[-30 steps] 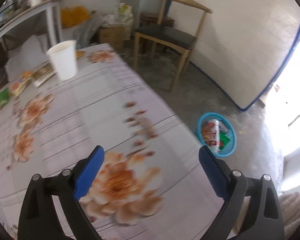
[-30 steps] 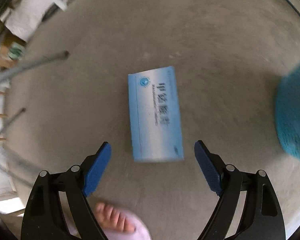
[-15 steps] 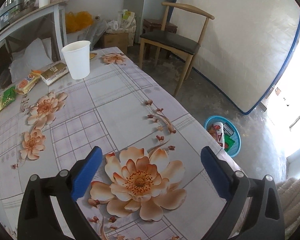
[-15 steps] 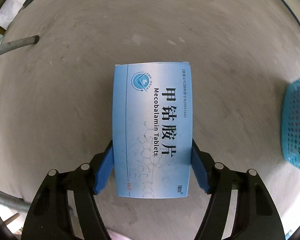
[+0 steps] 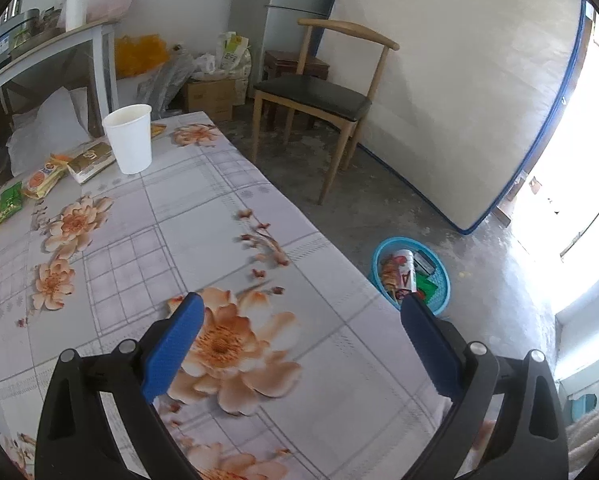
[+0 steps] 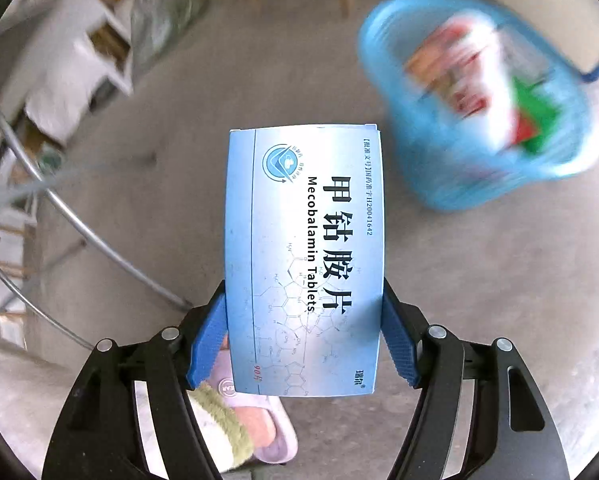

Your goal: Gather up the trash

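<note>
We look across a counter (image 5: 227,208) covered in a pale floral checked cloth, with a white paper cup (image 5: 129,138) and flat snack packets (image 5: 39,176) near its far left corner. Beyond its right edge, on the grey concrete floor (image 5: 379,208), sits a round blue plastic basket (image 5: 443,280) of trash, near a wooden chair (image 5: 323,96). Our left gripper (image 5: 299,344) hovers with jaws apart, empty. Only the right view shows the blue cardboard tablet box (image 6: 303,256), clamped in our right gripper (image 6: 303,340) above the floor, and a slippered foot (image 6: 255,424).
</note>
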Demonstrator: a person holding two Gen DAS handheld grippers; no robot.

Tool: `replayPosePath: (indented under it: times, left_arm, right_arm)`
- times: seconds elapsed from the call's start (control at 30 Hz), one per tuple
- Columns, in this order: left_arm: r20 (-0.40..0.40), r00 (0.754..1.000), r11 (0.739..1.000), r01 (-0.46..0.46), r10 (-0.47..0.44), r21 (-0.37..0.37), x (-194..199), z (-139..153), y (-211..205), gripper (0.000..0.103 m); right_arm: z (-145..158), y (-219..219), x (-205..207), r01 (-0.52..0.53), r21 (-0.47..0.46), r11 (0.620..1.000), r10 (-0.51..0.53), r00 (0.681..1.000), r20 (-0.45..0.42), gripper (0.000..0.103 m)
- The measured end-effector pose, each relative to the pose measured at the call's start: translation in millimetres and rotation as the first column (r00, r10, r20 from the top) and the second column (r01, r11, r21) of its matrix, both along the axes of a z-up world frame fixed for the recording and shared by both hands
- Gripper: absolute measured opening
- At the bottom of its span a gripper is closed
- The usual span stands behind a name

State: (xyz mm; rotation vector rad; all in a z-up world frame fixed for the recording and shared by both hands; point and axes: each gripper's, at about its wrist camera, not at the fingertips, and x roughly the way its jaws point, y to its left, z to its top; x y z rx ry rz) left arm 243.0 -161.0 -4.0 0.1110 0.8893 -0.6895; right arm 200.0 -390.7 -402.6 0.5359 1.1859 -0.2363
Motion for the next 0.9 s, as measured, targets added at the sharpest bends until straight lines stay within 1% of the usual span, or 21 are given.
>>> replayPosePath:
  times: [0.03, 0.1, 0.13, 0.2, 0.23, 0.3, 0.33, 0.4, 0.47, 0.5, 0.57, 0.6, 0.63, 0.7, 0.73, 0.8, 0.83, 0.9]
  left_arm:
    - [0.001, 1.000, 1.000, 0.003, -0.003, -0.002, -3, 1, -1, 0.096]
    - [0.004, 1.000, 1.000, 0.010, -0.010, -0.004, -10, 3, -3, 0.096]
    - [0.005, 1.000, 1.000, 0.012, -0.012, -0.006, -13, 5, -4, 0.096]
    - [0.002, 1.000, 1.000, 0.012, -0.012, -0.009, -19, 6, -4, 0.096]
    - [-0.001, 1.000, 1.000, 0.009, -0.009, -0.009, -20, 6, -3, 0.096]
    - [-0.011, 1.000, 1.000, 0.003, -0.004, -0.012, -24, 5, -2, 0.096]
    - [-0.015, 1.000, 1.000, 0.000, 0.000, -0.010, -25, 5, -2, 0.096]
    - [-0.022, 1.000, 1.000, -0.009, 0.009, -0.004, -29, 2, -2, 0.096]
    - [-0.027, 0.999, 1.000, -0.016, 0.016, 0.002, -33, -1, -4, 0.096]
    - [-0.027, 0.999, 1.000, -0.020, 0.020, 0.004, -35, -2, -5, 0.096]
    - [-0.025, 0.999, 1.000, -0.022, 0.022, 0.009, -38, -4, -6, 0.096]
    - [-0.022, 1.000, 1.000, -0.022, 0.022, 0.009, -40, -4, -6, 0.096]
    - [-0.019, 1.000, 1.000, -0.022, 0.022, 0.010, -42, -5, -7, 0.096]
    - [-0.013, 1.000, 1.000, -0.024, 0.024, 0.009, -45, -6, -6, 0.096]
    - [-0.012, 1.000, 1.000, -0.024, 0.024, 0.005, -47, -6, -6, 0.096]
    - [-0.010, 1.000, 1.000, -0.028, 0.028, -0.011, -51, -5, -5, 0.096]
    - [-0.005, 1.000, 0.999, -0.029, 0.029, -0.023, -55, -3, -4, 0.096]
    - [0.007, 0.999, 0.999, -0.040, 0.041, -0.030, -60, 1, -3, 0.096]
  right_arm:
    - [22, -16, -10, 0.033, -0.028, 0.999, -0.031, 0.998, 0.045, 0.066]
    - [43, -41, -18, 0.089, -0.059, 0.994, -0.084, 0.992, 0.095, 0.066]
    - [54, -61, -19, 0.127, -0.079, 0.989, -0.117, 0.986, 0.119, 0.066]
    - [56, -85, -17, 0.175, -0.116, 0.978, -0.162, 0.980, 0.113, 0.066]
    - [59, -100, -8, 0.186, -0.125, 0.975, -0.174, 0.979, 0.103, 0.066]
    - [52, -127, 12, 0.224, -0.181, 0.958, -0.210, 0.973, 0.093, 0.067]
    - [47, -131, 18, 0.237, -0.198, 0.951, -0.227, 0.971, 0.075, 0.067]
    - [22, -160, 36, 0.259, -0.175, 0.950, -0.257, 0.966, 0.032, 0.072]
    - [1, -174, 43, 0.289, -0.168, 0.942, -0.292, 0.956, 0.008, 0.075]
    - [-6, -180, 44, 0.308, -0.172, 0.936, -0.313, 0.950, -0.005, 0.075]
    - [-4, -191, 41, 0.346, -0.145, 0.927, -0.349, 0.937, 0.005, 0.075]
    - [7, -190, 41, 0.363, -0.134, 0.922, -0.363, 0.931, 0.020, 0.075]
    - [16, -187, 31, 0.374, -0.124, 0.919, -0.372, 0.927, 0.039, 0.075]
    - [37, -180, 17, 0.364, -0.106, 0.925, -0.356, 0.930, 0.087, 0.075]
    - [50, -175, 15, 0.355, -0.110, 0.929, -0.345, 0.933, 0.101, 0.075]
    - [82, -156, -8, 0.321, -0.130, 0.938, -0.300, 0.941, 0.157, 0.075]
    - [91, -150, -13, 0.312, -0.139, 0.940, -0.287, 0.942, 0.172, 0.075]
    - [123, -128, -37, 0.292, -0.174, 0.940, -0.249, 0.940, 0.232, 0.077]
